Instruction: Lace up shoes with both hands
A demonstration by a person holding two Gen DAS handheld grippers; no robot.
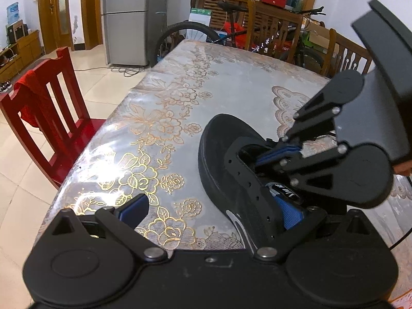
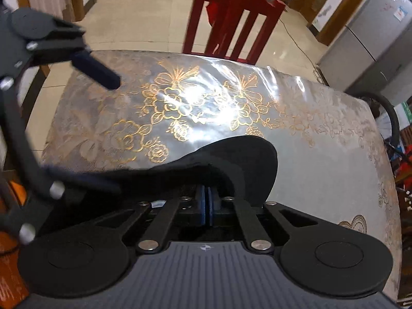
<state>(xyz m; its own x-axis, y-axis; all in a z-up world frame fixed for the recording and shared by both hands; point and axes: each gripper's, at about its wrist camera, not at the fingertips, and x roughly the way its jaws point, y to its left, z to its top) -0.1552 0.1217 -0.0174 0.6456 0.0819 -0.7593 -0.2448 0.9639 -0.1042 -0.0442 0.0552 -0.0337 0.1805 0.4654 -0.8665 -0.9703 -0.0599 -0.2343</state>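
Note:
A black shoe (image 1: 226, 159) with empty eyelets and a blue lining lies on the floral table cover (image 1: 167, 97). My left gripper (image 1: 213, 213) is open wide. Its left pad (image 1: 135, 209) hovers over the table and its right pad sits inside the shoe's opening, so the shoe's side wall lies between the jaws. My right gripper (image 1: 280, 152) reaches in from the right. Its blue pads are pressed together at the tongue end of the opening. In the right wrist view those pads (image 2: 203, 203) meet over the shoe (image 2: 244, 159). No lace shows between them.
A red chair (image 1: 51, 118) draped with a red cloth stands at the table's left side. Beyond the far edge are wooden chairs (image 1: 342, 51), a bicycle (image 1: 231, 33) and a grey fridge (image 1: 128, 18). The table cover (image 2: 206, 103) stretches bare beyond the shoe.

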